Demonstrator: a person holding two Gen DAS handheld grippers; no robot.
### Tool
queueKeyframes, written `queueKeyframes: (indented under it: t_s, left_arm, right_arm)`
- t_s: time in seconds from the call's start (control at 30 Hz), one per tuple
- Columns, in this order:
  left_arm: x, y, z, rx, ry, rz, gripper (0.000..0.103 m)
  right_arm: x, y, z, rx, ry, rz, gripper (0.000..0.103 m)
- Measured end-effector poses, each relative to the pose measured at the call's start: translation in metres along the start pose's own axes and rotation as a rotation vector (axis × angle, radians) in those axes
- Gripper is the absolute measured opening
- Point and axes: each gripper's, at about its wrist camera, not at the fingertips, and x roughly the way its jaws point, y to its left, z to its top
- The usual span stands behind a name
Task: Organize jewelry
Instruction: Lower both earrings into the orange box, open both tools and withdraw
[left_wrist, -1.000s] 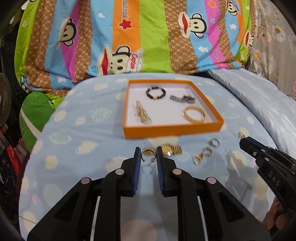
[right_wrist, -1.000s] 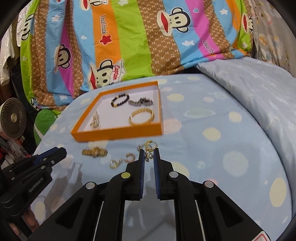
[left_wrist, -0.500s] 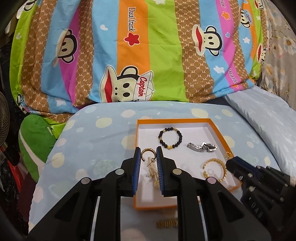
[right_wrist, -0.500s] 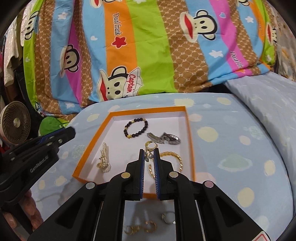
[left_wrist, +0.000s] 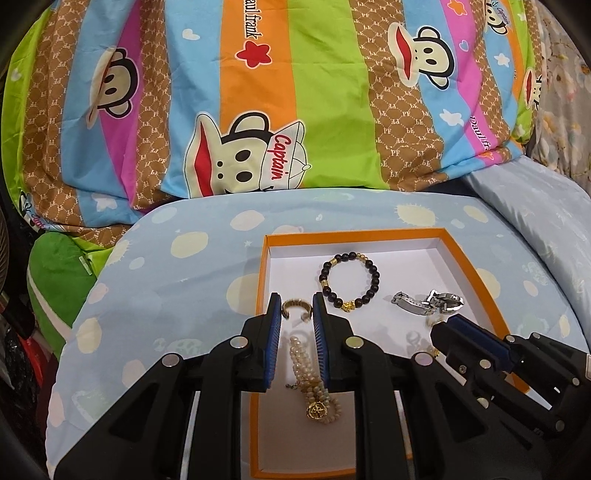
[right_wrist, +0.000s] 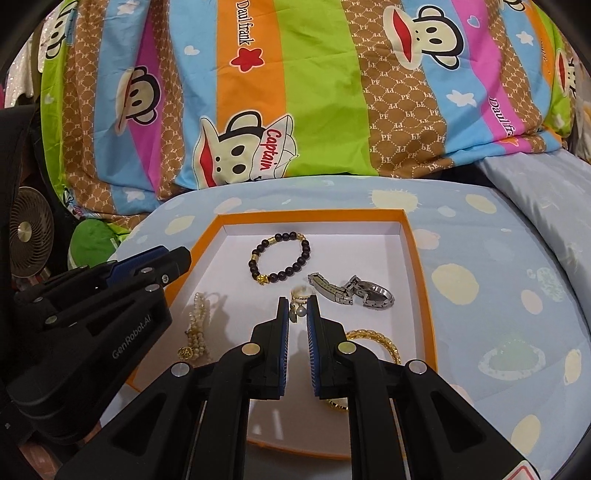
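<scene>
An orange tray (left_wrist: 476, 266) with a white floor lies on the blue spotted bed; it also shows in the right wrist view (right_wrist: 417, 258). In it lie a dark bead bracelet (left_wrist: 351, 280), a silver watch (left_wrist: 428, 303), a pearl bracelet (left_wrist: 314, 384) and a gold bangle (right_wrist: 380, 341). My left gripper (left_wrist: 296, 310) is shut on a gold hoop earring (left_wrist: 295, 306) over the tray's left part. My right gripper (right_wrist: 298, 306) is shut on a gold earring with a pearl drop (right_wrist: 300, 300) over the tray's middle.
A striped cartoon-monkey quilt (left_wrist: 295, 110) is piled behind the tray. A pale blue pillow (left_wrist: 535, 221) lies at the right. A small fan (right_wrist: 26, 232) and a green cushion (left_wrist: 59, 280) are off the bed's left side.
Both grippers have moved forward and down over the tray with their earrings held. The loose jewelry on the bed in front of the tray has dropped out of view.
</scene>
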Motion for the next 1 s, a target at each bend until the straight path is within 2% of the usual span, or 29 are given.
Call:
queueKeyframes:
  t_s: [0.13, 0.27, 0.5, 0.7, 1.0]
  left_arm:
    - [0.002, 0.0, -0.001, -0.001, -0.003, 0.004, 0.018]
    - [0.0, 0.0, -0.001, -0.003, -0.007, 0.015, 0.028]
    - [-0.016, 0.001, -0.006, -0.002, -0.023, 0.019, 0.028]
    - [-0.048, 0.01, -0.034, -0.039, -0.025, -0.009, 0.029]
    - [-0.091, 0.01, -0.093, -0.071, 0.001, -0.049, 0.029]
  right_arm:
    - [0.001, 0.0, -0.001, 0.003, -0.001, 0.001, 0.011]
    - [-0.004, -0.001, -0.001, 0.01, -0.018, 0.002, 0.011]
    - [-0.028, -0.006, -0.008, 0.031, -0.046, -0.001, 0.011]
    - [-0.071, -0.02, -0.041, 0.062, -0.072, -0.035, 0.012]
    - [-0.109, -0.039, -0.104, 0.146, -0.015, -0.058, 0.013]
